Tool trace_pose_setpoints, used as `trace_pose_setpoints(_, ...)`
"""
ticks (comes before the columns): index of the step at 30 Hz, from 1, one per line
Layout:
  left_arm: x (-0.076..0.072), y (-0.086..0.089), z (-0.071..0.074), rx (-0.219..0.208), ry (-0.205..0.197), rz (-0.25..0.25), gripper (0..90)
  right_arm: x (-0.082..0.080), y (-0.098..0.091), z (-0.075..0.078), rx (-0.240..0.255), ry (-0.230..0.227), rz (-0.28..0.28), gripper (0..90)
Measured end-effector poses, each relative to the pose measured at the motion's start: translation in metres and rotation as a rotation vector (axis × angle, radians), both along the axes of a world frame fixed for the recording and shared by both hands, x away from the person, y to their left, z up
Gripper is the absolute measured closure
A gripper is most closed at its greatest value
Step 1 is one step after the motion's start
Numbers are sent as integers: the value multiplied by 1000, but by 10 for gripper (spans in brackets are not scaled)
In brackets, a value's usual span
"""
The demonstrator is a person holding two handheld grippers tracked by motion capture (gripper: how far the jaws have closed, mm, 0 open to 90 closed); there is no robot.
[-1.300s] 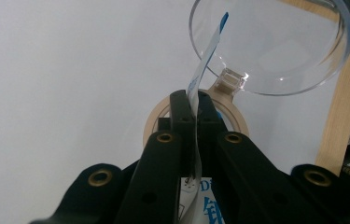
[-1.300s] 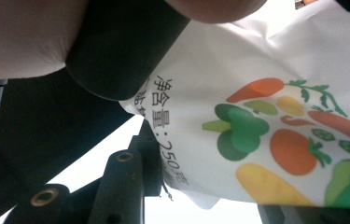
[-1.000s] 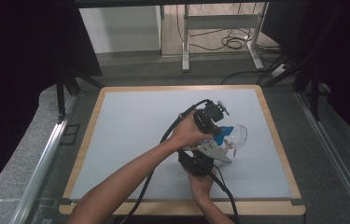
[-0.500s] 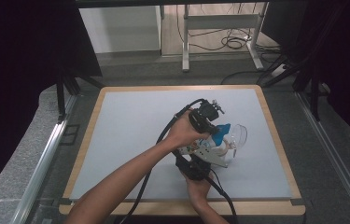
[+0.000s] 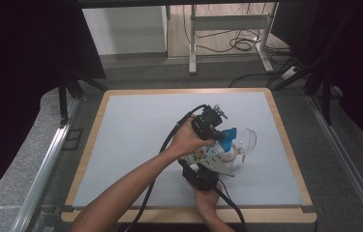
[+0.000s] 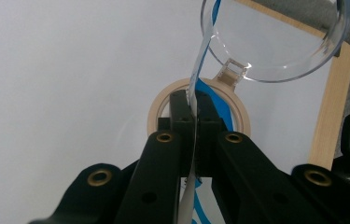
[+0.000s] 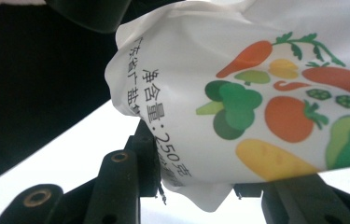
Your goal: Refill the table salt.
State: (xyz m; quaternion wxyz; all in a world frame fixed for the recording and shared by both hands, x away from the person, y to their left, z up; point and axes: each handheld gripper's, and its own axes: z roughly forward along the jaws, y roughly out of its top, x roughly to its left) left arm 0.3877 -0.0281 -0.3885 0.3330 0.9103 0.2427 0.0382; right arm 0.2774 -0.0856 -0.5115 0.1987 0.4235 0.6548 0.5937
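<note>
free: mat (image 5: 135,145) left half | blocked: jar (image 5: 245,141), pouch (image 5: 210,155) centre-right

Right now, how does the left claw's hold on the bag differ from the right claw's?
The left claw is shut flat on a thin edge of the bag; the right claw stands wider, around the bag's bulging printed end. In the high view, the left claw sits farther up the table and the right claw nearer the person. Both hold the same bag.
</note>
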Motion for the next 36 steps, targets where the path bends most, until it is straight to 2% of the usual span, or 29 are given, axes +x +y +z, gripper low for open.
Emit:
trace_pose_setpoints(6, -1, 5, 1, -16, -1, 2, 899, -1, -1, -1, -19, 1, 7, 607)
trace_pose_setpoints(11, -5, 12, 4, -40, -9, -6, 899, -3, -2, -4, -62, -17, 2, 606)
trace_pose_setpoints(17, -7, 17, 6, -55, -12, -1, 899, -5, -4, -6, -90, -26, -9, 602)
trace_pose_setpoints(32, -9, 33, 5, -103, -8, 21, 897, -7, -15, -14, -168, 6, -21, 587)
trace_pose_setpoints(36, -10, 37, 4, -128, -5, 37, 897, -6, -17, -15, -192, 9, -21, 579)
